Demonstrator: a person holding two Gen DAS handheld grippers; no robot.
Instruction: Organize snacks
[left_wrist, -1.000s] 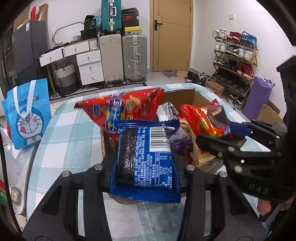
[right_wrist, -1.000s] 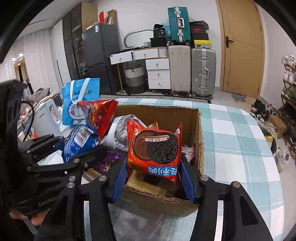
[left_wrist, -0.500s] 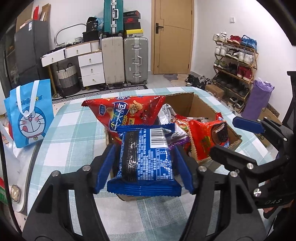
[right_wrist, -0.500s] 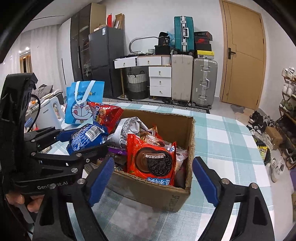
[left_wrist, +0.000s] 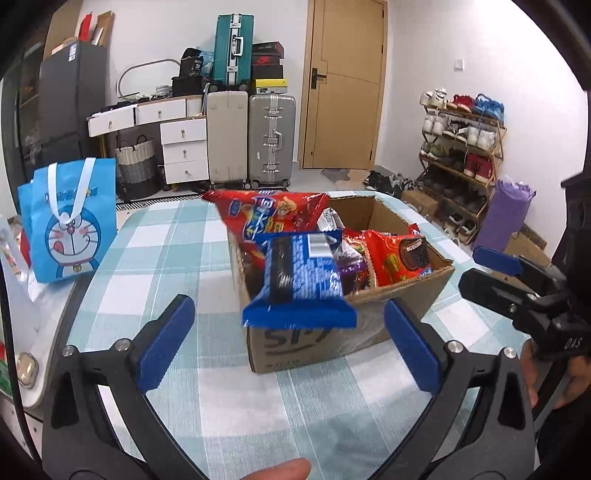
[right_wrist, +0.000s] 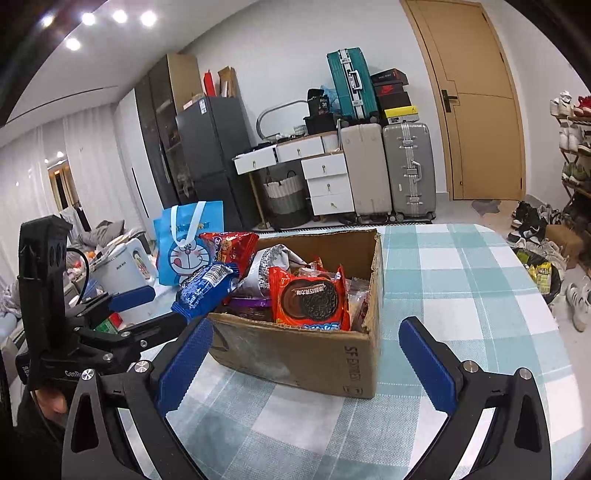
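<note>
Blue cartoon tote bag (left_wrist: 68, 225) at 9 o'clock on checked tabletop (left_wrist: 162, 258); suitcases (left_wrist: 251, 136) at 12; shoe rack (left_wrist: 461, 155) at 2.

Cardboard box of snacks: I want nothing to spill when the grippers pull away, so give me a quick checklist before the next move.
1. Left gripper clear of the blue cookie pack: ok, its jaws are opening with the pack apart from both pads.
2. Right gripper clear of the red cookie pack: ok, opening, nothing between the pads.
3. Blue cookie pack fully inside the cardboard box: not ok, it hangs over the near rim.
4. Red cookie pack inside: ok, upright against the front wall.
5. Red chip bag settled: cannot tell, it sticks out above the rim.
6. Box flat on the table: ok.
</note>
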